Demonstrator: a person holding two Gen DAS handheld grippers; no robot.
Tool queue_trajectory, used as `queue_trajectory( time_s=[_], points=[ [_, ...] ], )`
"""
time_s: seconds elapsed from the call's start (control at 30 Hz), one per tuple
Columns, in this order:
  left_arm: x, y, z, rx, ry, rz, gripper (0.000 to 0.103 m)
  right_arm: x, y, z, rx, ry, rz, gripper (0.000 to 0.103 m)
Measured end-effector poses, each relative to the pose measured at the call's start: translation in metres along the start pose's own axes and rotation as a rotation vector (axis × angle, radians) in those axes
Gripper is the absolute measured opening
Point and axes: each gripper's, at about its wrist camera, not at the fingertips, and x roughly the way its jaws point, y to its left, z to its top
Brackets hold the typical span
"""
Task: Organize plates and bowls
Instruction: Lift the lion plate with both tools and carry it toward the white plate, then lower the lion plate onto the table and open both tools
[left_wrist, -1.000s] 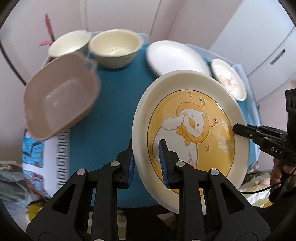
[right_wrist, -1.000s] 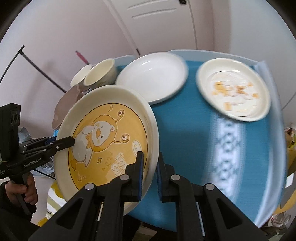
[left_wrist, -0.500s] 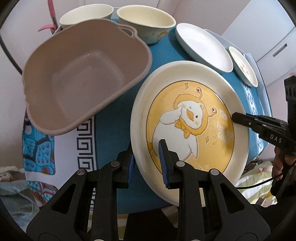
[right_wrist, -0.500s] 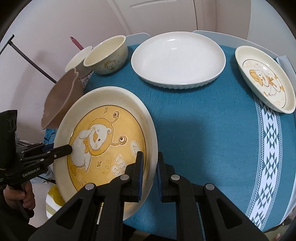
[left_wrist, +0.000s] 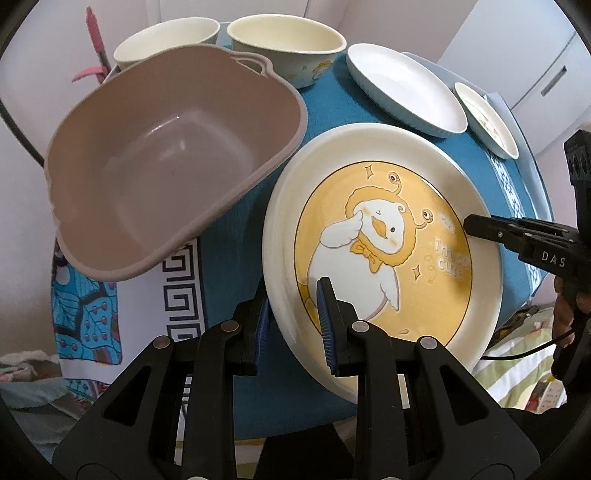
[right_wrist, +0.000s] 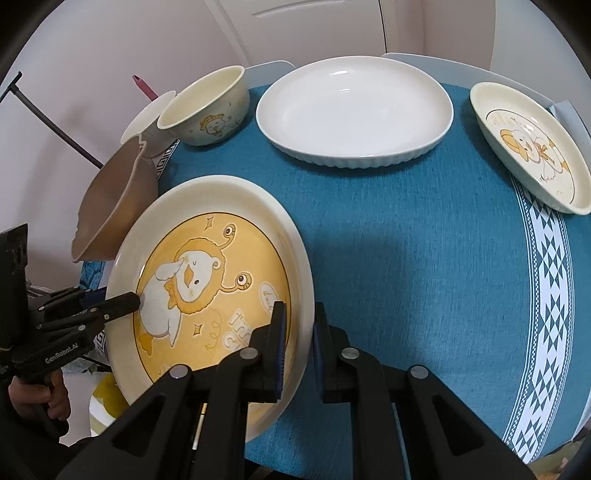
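Both grippers hold one large cream plate with a yellow duck-lion picture (left_wrist: 384, 236), also in the right wrist view (right_wrist: 210, 280), tilted above the near left of the blue table. My left gripper (left_wrist: 295, 325) is shut on its near rim. My right gripper (right_wrist: 298, 332) is shut on the opposite rim, and shows at the right of the left wrist view (left_wrist: 476, 225). A taupe plastic basin (left_wrist: 162, 162) sits just left of the plate. Two cream bowls (left_wrist: 284, 44) (left_wrist: 166, 40), a white oval dish (right_wrist: 354, 107) and a small duck plate (right_wrist: 532, 147) stand further back.
The blue tablecloth (right_wrist: 424, 258) has a white patterned band along the right edge (right_wrist: 546, 295). A patterned cloth (left_wrist: 88, 306) hangs at the left edge under the basin. A pink-handled tool (left_wrist: 94, 40) stands behind the bowls. Walls and a white door are close behind.
Both grippers have carried the plate lower and leftward, closer to the basin. The basin, bowls and white dish now look nearer and larger. Both grips are unchanged.
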Motion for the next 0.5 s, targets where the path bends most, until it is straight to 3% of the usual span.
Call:
queue_trajectory(
  time_s=[0.27,0.37,0.4,0.43,0.5],
  points=[
    [0.006,-0.011,0.005,0.027,0.018,0.042,0.023,-0.002,-0.005,-0.003,0.047,-0.004,0.016,0.012],
    [0.007,-0.013,0.005,0.029,0.02,0.054,0.029,-0.002,-0.004,-0.004,0.038,-0.002,0.008,0.012],
    [0.007,-0.014,0.005,0.029,0.019,0.062,0.041,-0.002,-0.003,-0.004,0.033,-0.001,0.006,0.012],
    [0.008,-0.015,0.006,0.027,0.013,0.075,0.06,-0.001,-0.002,-0.004,0.03,-0.002,0.005,0.012],
    [0.004,-0.016,0.005,0.021,-0.013,0.091,0.076,-0.001,-0.003,-0.004,0.025,-0.005,0.007,0.012]
  ],
)
